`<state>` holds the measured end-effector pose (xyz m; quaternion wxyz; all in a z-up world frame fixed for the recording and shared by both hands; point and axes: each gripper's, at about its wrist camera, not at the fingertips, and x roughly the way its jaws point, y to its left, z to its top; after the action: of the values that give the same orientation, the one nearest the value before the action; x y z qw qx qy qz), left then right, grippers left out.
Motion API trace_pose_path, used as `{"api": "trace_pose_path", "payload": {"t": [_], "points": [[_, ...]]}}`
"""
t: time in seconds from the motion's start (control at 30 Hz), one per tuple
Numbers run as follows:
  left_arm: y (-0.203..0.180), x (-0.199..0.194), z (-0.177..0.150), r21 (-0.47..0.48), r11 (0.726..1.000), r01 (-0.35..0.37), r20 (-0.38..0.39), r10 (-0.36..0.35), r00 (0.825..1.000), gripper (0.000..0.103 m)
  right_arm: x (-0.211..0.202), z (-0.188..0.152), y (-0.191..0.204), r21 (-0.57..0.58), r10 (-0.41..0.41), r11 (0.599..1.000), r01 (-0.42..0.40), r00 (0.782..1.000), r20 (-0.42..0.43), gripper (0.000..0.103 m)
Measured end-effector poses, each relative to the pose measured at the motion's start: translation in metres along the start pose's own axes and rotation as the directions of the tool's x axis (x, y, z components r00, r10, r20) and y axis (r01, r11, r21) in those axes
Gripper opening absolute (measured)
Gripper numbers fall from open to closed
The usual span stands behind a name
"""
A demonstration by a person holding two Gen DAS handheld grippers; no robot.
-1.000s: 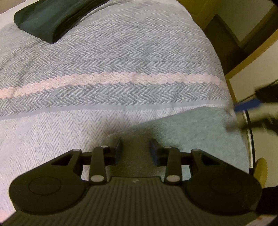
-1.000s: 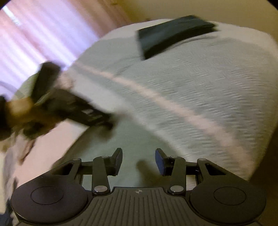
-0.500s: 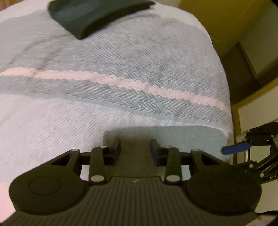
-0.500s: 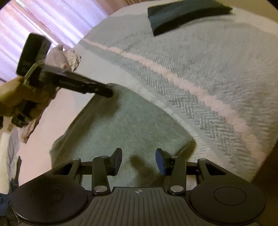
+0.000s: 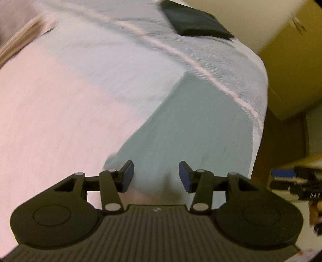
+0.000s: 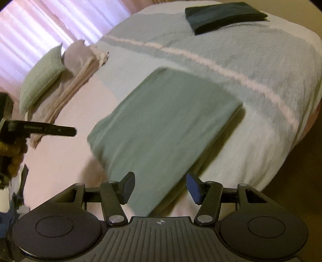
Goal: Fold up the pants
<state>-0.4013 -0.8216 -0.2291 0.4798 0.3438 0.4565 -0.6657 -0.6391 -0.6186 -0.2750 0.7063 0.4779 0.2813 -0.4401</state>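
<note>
1. Bed blanket (image 6: 251,66), pale grey-green with one pink stripe (image 6: 231,73) running from 10 to 4 o'clock in the right wrist view; covers nearly the whole frame.
2. Green pants (image 6: 161,125), folded into a flat rectangle, lying on the blanket at centre, just on the near side of the stripe and apart from it.
3. Dark folded garment (image 6: 223,16) at 1 o'clock, well apart from the pants, beyond the stripe.
4. Green pillow (image 6: 40,84) at 9 o'clock, beside crumpled beige cloth (image 6: 78,74).
5. Right gripper (image 6: 160,188) at 6 o'clock, fingers spread apart, empty, above the pants' near edge.
6. Left gripper (image 5: 156,176), fingers apart, holding nothing, over the pants' near end; view blurred.
</note>
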Motion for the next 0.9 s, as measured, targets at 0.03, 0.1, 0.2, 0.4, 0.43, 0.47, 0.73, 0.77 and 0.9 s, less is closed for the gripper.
{"api": "trace_pose_path", "payload": {"t": [0.03, 0.1, 0.2, 0.4, 0.43, 0.47, 0.73, 0.77, 0.9], "points": [[0.008, -0.006, -0.012, -0.039, 0.999, 0.003, 0.008, -0.003, 1.0, 0.044, 0.003, -0.007, 0.008, -0.003, -0.001, 1.0, 0.001, 1.0, -0.014, 0.054], [0.02, -0.015, -0.036, -0.097, 0.995, -0.011, 0.014, 0.012, 1.0, 0.044, 0.009, -0.02, 0.026, -0.024, 0.008, 1.0, -0.009, 0.999, -0.044, 0.054], [0.028, -0.026, -0.061, -0.128, 0.991, -0.037, 0.008, 0.038, 0.999, 0.044, 0.016, -0.028, 0.046, -0.066, -0.007, 0.998, 0.002, 0.997, -0.081, 0.055], [0.018, -0.043, -0.092, -0.143, 0.984, -0.106, -0.017, 0.105, 0.994, 0.049, 0.008, -0.028, 0.059, -0.1, -0.102, 0.991, 0.091, 0.989, -0.106, 0.057], [0.013, -0.044, -0.095, -0.141, 0.984, -0.112, -0.016, 0.111, 0.994, 0.051, 0.004, -0.028, 0.06, -0.11, -0.121, 0.988, 0.11, 0.988, -0.101, 0.06], [0.009, -0.045, -0.101, -0.139, 0.983, -0.12, -0.014, 0.119, 0.993, 0.053, -0.001, -0.027, 0.06, -0.119, -0.136, 0.985, 0.124, 0.986, -0.093, 0.061], [-0.017, -0.061, -0.123, -0.125, 0.986, -0.107, 0.027, 0.111, 0.993, 0.065, -0.046, -0.028, 0.06, -0.194, -0.205, 0.961, 0.198, 0.979, -0.016, 0.071], [-0.019, -0.064, -0.125, -0.127, 0.986, -0.106, 0.036, 0.111, 0.993, 0.066, -0.049, -0.027, 0.057, -0.198, -0.208, 0.959, 0.202, 0.978, -0.012, 0.071], [-0.032, -0.068, -0.128, -0.143, 0.983, -0.116, 0.061, 0.126, 0.99, 0.071, -0.056, -0.017, 0.048, -0.235, -0.218, 0.95, 0.207, 0.976, -0.018, 0.072]]}}
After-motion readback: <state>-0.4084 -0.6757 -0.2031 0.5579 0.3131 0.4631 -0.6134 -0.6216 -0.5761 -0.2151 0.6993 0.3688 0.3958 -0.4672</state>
